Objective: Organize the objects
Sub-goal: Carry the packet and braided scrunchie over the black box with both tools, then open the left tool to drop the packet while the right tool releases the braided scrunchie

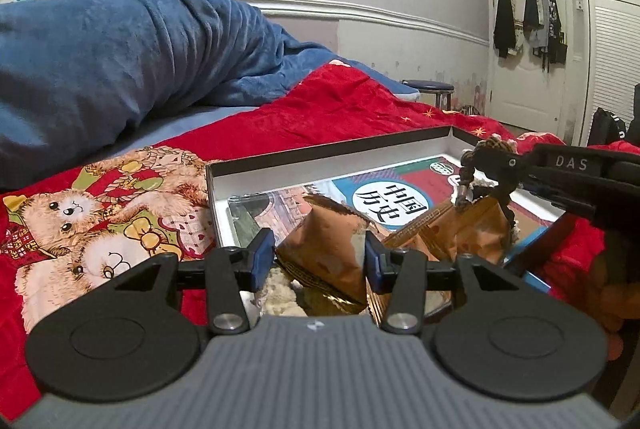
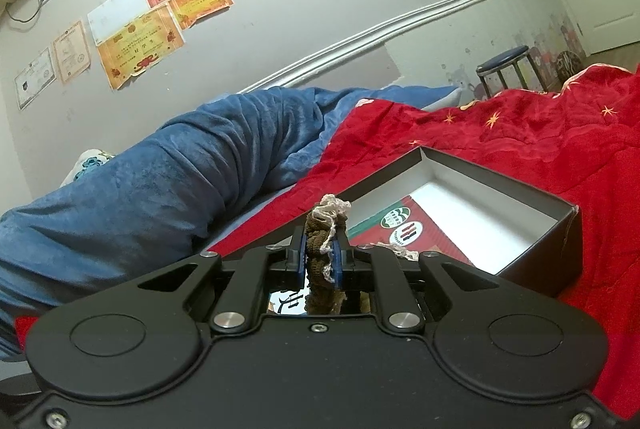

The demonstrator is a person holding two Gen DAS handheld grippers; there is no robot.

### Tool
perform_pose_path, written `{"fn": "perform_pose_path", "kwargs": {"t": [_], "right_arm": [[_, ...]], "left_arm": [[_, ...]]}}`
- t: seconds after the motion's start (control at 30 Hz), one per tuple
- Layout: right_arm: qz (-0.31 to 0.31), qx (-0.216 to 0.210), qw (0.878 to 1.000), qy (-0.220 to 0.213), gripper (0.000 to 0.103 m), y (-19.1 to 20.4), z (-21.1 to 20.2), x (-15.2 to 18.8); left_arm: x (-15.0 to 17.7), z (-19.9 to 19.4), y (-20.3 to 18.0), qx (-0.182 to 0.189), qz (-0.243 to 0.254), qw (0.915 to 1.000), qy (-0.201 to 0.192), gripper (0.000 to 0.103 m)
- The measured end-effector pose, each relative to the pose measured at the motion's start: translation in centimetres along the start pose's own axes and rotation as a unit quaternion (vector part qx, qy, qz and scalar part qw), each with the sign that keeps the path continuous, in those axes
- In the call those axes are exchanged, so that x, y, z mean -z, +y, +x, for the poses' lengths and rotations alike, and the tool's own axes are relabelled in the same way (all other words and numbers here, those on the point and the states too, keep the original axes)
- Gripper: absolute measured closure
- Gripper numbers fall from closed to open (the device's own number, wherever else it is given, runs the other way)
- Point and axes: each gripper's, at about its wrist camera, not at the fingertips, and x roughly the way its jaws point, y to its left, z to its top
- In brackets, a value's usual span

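Observation:
A shallow black box (image 1: 332,149) with a white inside lies on the red bedspread; its far corner shows in the right wrist view (image 2: 496,169). A colourful book (image 1: 404,197) lies flat in it. My left gripper (image 1: 320,249) is over the box's near end with a brown foil snack packet (image 1: 332,241) between its blue pads (image 1: 262,249); the packet looks gripped. A second brown packet (image 1: 460,229) stands beside it. My right gripper (image 2: 320,255) is shut on a brown knitted strap with cream lace (image 2: 324,229), and it shows from the side in the left view (image 1: 480,165).
A rolled blue blanket (image 1: 120,49) lies along the wall behind the box. The red bedspread (image 2: 500,133) has a teddy bear print (image 1: 92,213) left of the box. A blue stool (image 2: 504,61) and a door with hanging clothes (image 1: 524,5) stand beyond the bed.

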Motion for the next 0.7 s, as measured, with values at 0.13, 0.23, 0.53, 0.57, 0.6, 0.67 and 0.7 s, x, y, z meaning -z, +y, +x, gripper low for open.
{"fn": "perform_pose_path", "kwargs": {"t": [0.13, 0.23, 0.53, 0.57, 0.6, 0.67, 0.7], "right_arm": [[0.003, 0.0, 1.0, -0.002, 0.089, -0.1, 0.0, -0.1], [0.003, 0.001, 1.0, -0.002, 0.089, -0.1, -0.1, 0.0], [-0.006, -0.008, 1.0, -0.016, 0.061, 0.3, -0.7, 0.0], [-0.01, -0.007, 1.0, -0.016, 0.057, 0.4, -0.8, 0.0], [-0.012, -0.008, 1.0, -0.018, 0.054, 0.5, -0.8, 0.1], [-0.014, -0.011, 1.0, -0.026, 0.042, 0.6, -1.2, 0.0], [-0.011, -0.015, 0.999, -0.032, 0.038, 0.5, -1.4, 0.0]], "left_arm": [[-0.1, -0.1, -0.1, 0.003, 0.0, 1.0, -0.001, 0.047], [-0.1, -0.1, -0.1, 0.003, 0.001, 1.0, -0.002, 0.044], [-0.2, -0.1, -0.1, -0.005, -0.003, 1.0, -0.002, 0.036], [-0.2, -0.1, -0.1, -0.006, -0.004, 1.0, -0.002, 0.035], [-0.2, -0.2, -0.1, -0.007, -0.004, 1.0, -0.002, 0.033], [-0.3, -0.2, -0.1, -0.009, -0.006, 0.9999, -0.003, 0.03], [-0.3, -0.3, -0.1, -0.011, -0.007, 0.9999, -0.003, 0.027]]}}
